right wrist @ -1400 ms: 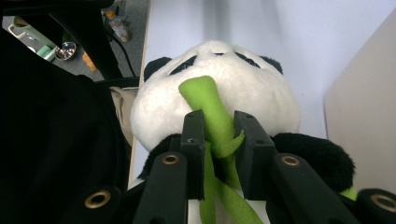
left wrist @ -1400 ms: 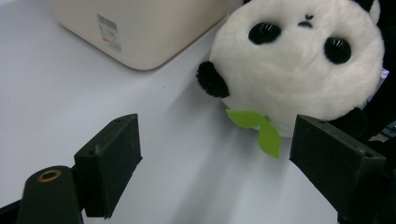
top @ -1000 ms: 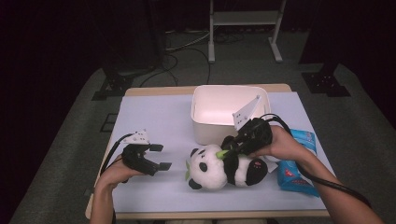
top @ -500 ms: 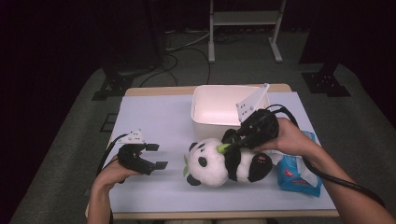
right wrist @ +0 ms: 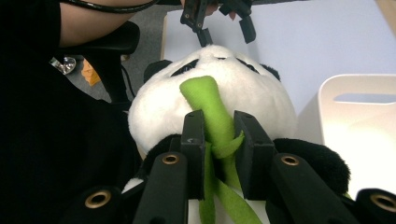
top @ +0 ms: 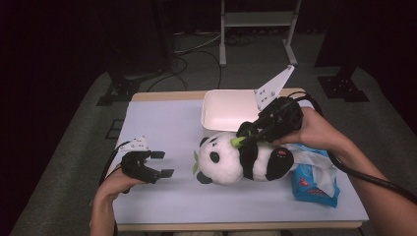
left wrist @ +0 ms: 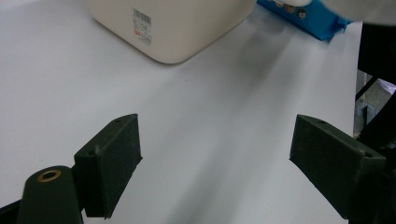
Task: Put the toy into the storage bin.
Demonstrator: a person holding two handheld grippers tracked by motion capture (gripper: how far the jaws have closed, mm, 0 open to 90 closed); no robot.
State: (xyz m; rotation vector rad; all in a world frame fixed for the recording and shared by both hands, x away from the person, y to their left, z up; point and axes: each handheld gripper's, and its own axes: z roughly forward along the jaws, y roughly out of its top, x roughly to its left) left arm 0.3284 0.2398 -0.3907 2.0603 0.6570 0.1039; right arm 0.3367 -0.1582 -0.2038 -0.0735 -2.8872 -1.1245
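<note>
The right gripper (top: 244, 138), fingers clamped on the plush panda's (top: 231, 162) green bamboo stalk (right wrist: 211, 112), has lifted it toward the white bin (top: 228, 109); left gripper (top: 160, 163) idles open above the tabletop (top: 167, 123)

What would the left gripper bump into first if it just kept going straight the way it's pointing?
Probably the cream bin. The open left gripper looks across bare white table toward the bin's corner, with the blue pack off to one side. Depth is hard to judge, so it might slip past between them.
</note>
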